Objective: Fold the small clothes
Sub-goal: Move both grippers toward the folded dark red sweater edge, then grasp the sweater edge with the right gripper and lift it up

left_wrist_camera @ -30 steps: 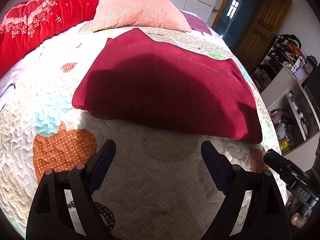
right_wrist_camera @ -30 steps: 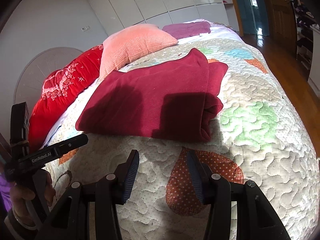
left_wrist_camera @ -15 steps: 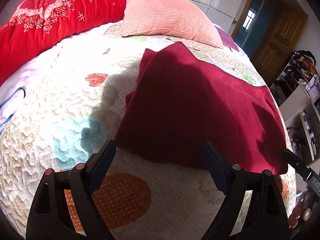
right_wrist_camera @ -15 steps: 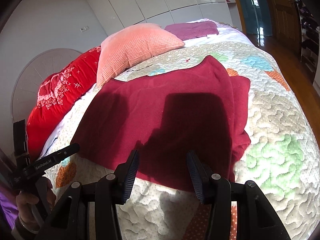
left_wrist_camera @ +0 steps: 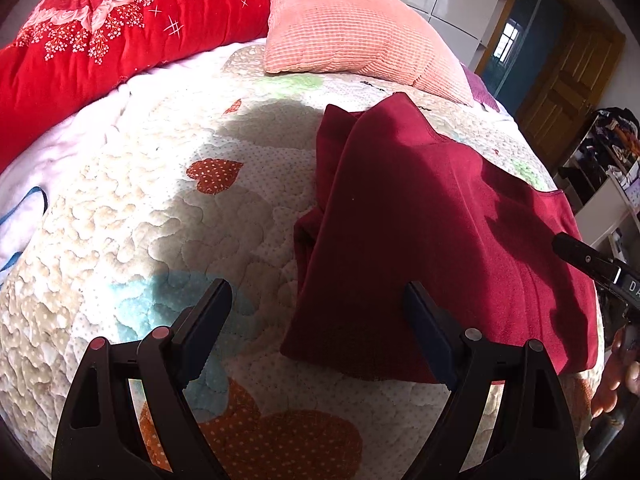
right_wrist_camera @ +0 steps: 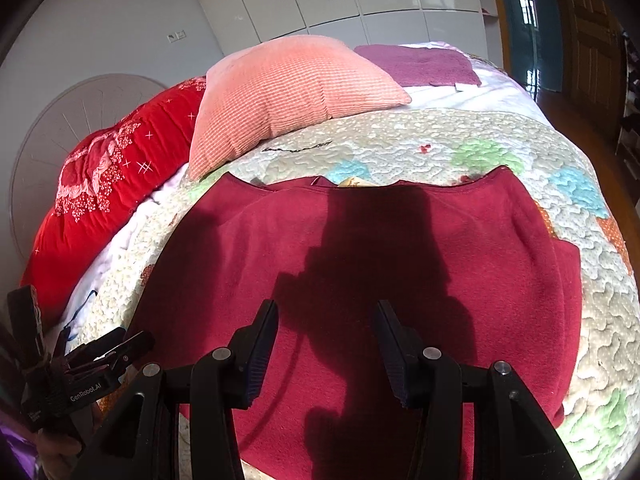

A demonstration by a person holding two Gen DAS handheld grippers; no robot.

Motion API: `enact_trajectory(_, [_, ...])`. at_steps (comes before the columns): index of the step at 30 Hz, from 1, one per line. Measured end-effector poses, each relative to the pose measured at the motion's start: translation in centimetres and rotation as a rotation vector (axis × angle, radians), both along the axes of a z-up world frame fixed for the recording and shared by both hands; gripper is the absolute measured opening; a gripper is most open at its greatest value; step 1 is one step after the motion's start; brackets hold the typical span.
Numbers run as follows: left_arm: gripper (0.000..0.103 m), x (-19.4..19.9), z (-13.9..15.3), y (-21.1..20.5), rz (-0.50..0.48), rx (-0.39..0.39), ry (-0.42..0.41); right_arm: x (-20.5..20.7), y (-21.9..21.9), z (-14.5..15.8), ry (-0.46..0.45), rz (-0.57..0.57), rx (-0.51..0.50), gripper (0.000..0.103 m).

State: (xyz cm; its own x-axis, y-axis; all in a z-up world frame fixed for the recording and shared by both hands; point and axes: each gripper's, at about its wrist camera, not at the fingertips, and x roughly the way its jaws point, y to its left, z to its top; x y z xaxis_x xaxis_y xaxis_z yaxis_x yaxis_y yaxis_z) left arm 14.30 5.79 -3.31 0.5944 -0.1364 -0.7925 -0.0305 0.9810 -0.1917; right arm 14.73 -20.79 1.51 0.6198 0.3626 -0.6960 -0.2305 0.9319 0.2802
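I had the dark red fleece garment (right_wrist_camera: 400,264) lying flat on the pastel patchwork quilt (left_wrist_camera: 132,216), near the front edge of the bed, with the salmon ribbed cushion (right_wrist_camera: 292,88) and the red floral bolster (left_wrist_camera: 100,36) well beyond it on the far side. It was already partly doubled: from the left wrist view a second layer showed along its left border, and in the right wrist view an under-layer stuck out at the right.

My left gripper (left_wrist_camera: 318,316) stood wide with nothing between its jaws, hovering over the garment's near-left corner, one finger above the quilt and the other above the cloth. My right gripper (right_wrist_camera: 326,344) was at a middling gap, also empty, poised over the near hem around the middle of the cloth.

I judged the fabric soft, light and limp, with enough nap to grip well against the pads and little risk of slipping. It looked thick enough that two layers would bunch, so I reckoned a pinch at the near corners, catching every layer at the hem, would carry the fold cleanly. Taking hold mid-panel would, I thought, only lift a peak and drag the stack askew.
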Motion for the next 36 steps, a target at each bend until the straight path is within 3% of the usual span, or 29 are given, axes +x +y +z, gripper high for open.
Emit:
enact_trajectory(5, [0.087, 0.6, -0.3, 0.3, -0.015, -0.009, 0.007, 3.4, 5.5, 0.1, -0.052, 0.094, -0.066, 0.047])
enact_trajectory(12, [0.087, 1.4, -1.1, 1.6, -0.017, -0.097, 0.034, 9.4, 11.2, 0.3, -0.069, 0.130, -0.072, 0.042])
enact_trajectory(17, [0.087, 1.5, -1.3, 1.8, -0.017, -0.120, 0.030, 14.0, 14.8, -3.2, 0.080, 0.164, -0.096, 0.042])
enact_trajectory(20, [0.087, 1.5, -1.4, 2.2, -0.011, -0.149, 0.033, 13.8, 14.6, -2.7, 0.079, 0.153, -0.083, 0.042])
enact_trajectory(22, [0.087, 1.4, -1.4, 2.2, -0.010, -0.155, 0.030, 13.3, 13.9, -1.8, 0.103, 0.162, -0.018, 0.042])
enact_trajectory(24, [0.087, 1.3, -1.3, 2.2, -0.011, -0.150, 0.027, 12.5, 13.6, -0.8, 0.111, 0.166, 0.038, 0.052])
enact_trajectory(27, [0.088, 1.0, -1.3, 2.2, -0.010, -0.148, 0.022, 11.9, 14.9, -0.5, 0.149, 0.192, 0.032, 0.073])
enact_trajectory(30, [0.088, 0.9, -1.4, 2.2, -0.010, -0.149, 0.022, 12.1, 17.3, -1.3, 0.209, 0.230, -0.069, 0.075])
enact_trajectory(32, [0.088, 0.9, -1.4, 2.1, -0.009, -0.148, 0.023, 12.3, 18.7, -1.6, 0.202, 0.239, -0.142, 0.077])
enact_trajectory(36, [0.088, 0.8, -1.4, 2.0, -0.008, -0.142, 0.022, 12.4, 20.3, -2.6, 0.194, 0.252, -0.195, 0.094])
